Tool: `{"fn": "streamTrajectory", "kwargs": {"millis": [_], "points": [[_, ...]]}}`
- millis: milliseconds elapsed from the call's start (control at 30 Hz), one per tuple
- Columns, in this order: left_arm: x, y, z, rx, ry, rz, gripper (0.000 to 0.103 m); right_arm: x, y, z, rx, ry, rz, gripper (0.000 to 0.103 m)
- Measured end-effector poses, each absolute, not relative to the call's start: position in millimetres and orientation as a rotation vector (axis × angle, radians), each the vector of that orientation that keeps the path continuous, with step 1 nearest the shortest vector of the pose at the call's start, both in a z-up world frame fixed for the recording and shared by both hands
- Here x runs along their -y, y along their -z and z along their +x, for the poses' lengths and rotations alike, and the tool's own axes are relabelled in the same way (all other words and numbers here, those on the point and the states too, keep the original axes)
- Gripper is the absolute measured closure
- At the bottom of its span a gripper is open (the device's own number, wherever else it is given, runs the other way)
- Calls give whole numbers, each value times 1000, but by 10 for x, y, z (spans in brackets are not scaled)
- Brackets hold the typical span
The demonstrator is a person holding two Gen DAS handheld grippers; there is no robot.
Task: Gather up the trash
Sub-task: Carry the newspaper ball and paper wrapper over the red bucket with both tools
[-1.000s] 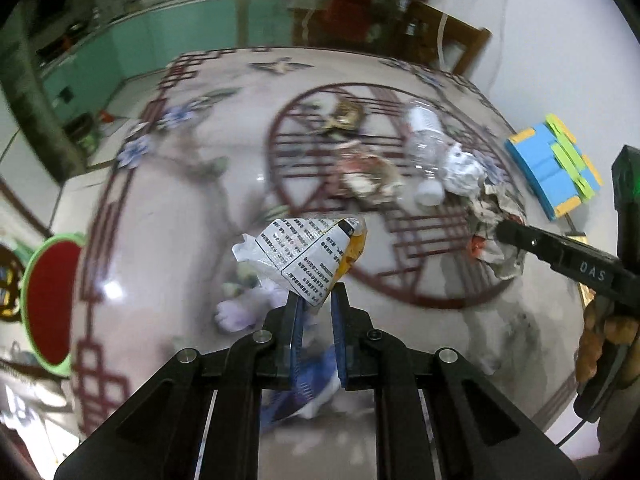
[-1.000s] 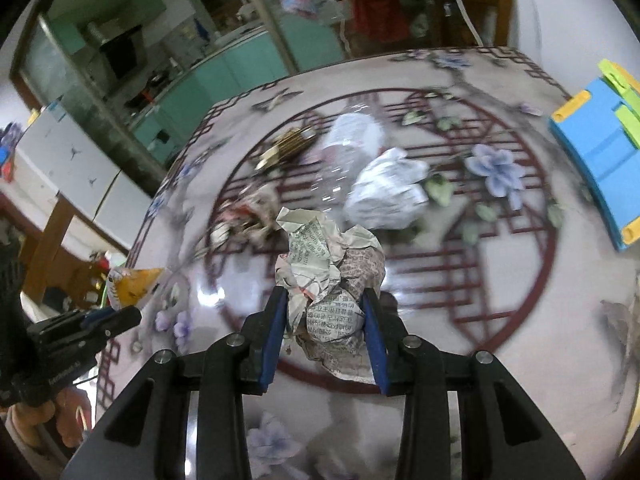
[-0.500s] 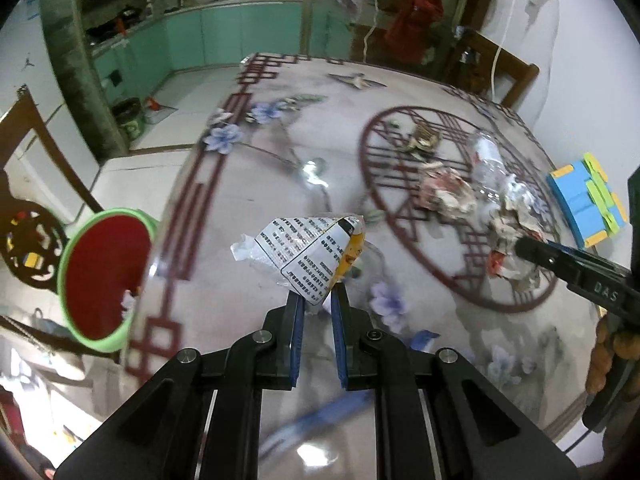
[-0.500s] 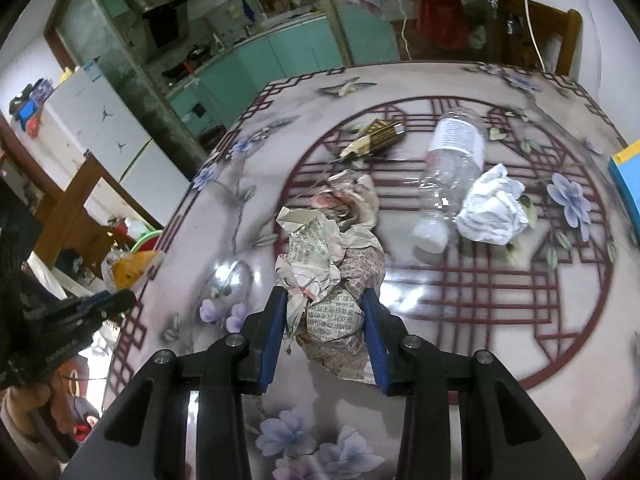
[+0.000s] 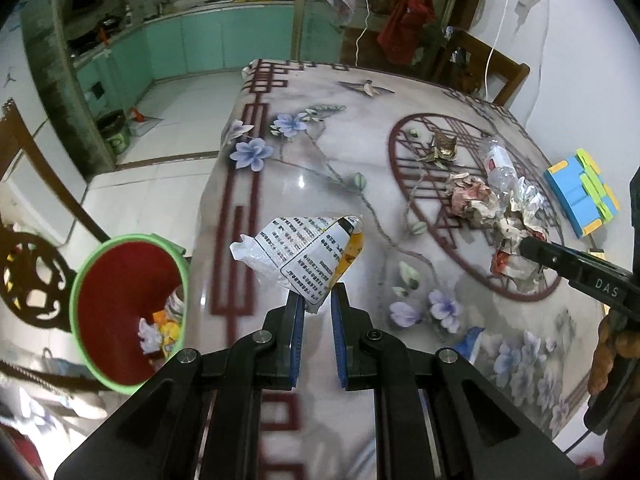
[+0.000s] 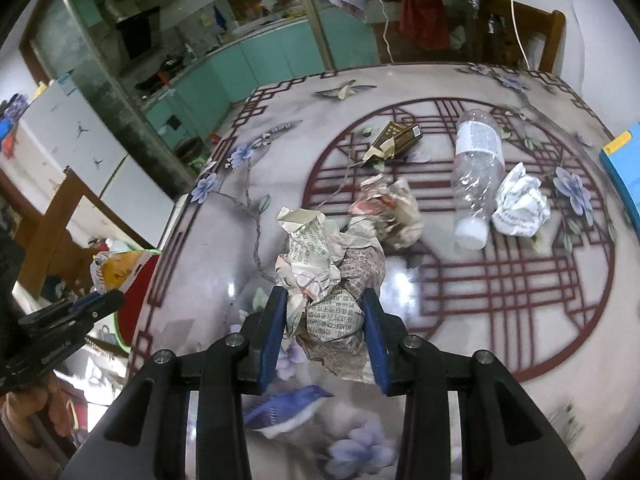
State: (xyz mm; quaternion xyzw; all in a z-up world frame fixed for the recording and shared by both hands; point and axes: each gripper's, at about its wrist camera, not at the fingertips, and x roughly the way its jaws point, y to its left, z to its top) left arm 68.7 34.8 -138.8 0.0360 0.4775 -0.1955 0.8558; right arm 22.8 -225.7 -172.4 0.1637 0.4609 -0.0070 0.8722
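Note:
My left gripper (image 5: 318, 300) is shut on a white and orange printed wrapper (image 5: 304, 252), held above the table near its left edge. A green bin with a red liner (image 5: 128, 312) stands on the floor to the left, with some trash in it. My right gripper (image 6: 324, 300) is shut on a crumpled newspaper ball (image 6: 328, 276), held above the table. It also shows at the right of the left wrist view (image 5: 516, 256). On the table lie another paper wad (image 6: 392, 212), a clear plastic bottle (image 6: 476, 172), a white paper ball (image 6: 520, 204) and a brown carton (image 6: 396, 140).
The table (image 5: 304, 168) has a glossy floral cloth with a red lattice circle. A blue and green block object (image 5: 580, 192) sits at its right edge. Wooden chairs stand at the far side (image 5: 488, 68) and at the left (image 5: 24, 160). Teal kitchen cabinets are behind.
Both grippers have moved left and back with their loads. The bin has come into view, closer to the left gripper. The table trash now lies farther right.

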Motion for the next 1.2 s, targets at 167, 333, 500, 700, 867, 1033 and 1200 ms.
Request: {"fn": "streamTrajectory", "kwargs": {"millis": [167,333,500,700,867,1033,1200], "points": [[-594,1432,835,-1012,441,71,90,1974,1701,257,-953,59,375,68],[-830,1463,939,-1021,449,64,90,1640,1620,322,-932,67,375,68],[-1136,1460,1050,-1017,436,44,90,1229,1541,435,-921,38,354,68],[-1588,1516,1140,-1019,376,5,90,683,1472,602,-923,-40,297,68],[-1992,1598,1200,-1036,299,-38,90,222,1465,761,-929,-119,253,68],[-2311,1710,1250,-1061,235,-63,90,-149,1457,894,-930,-195,245,68],[-2578,1801,1300,-1081,187,-81,90,-499,1471,1084,-936,-251,240,68]]}}
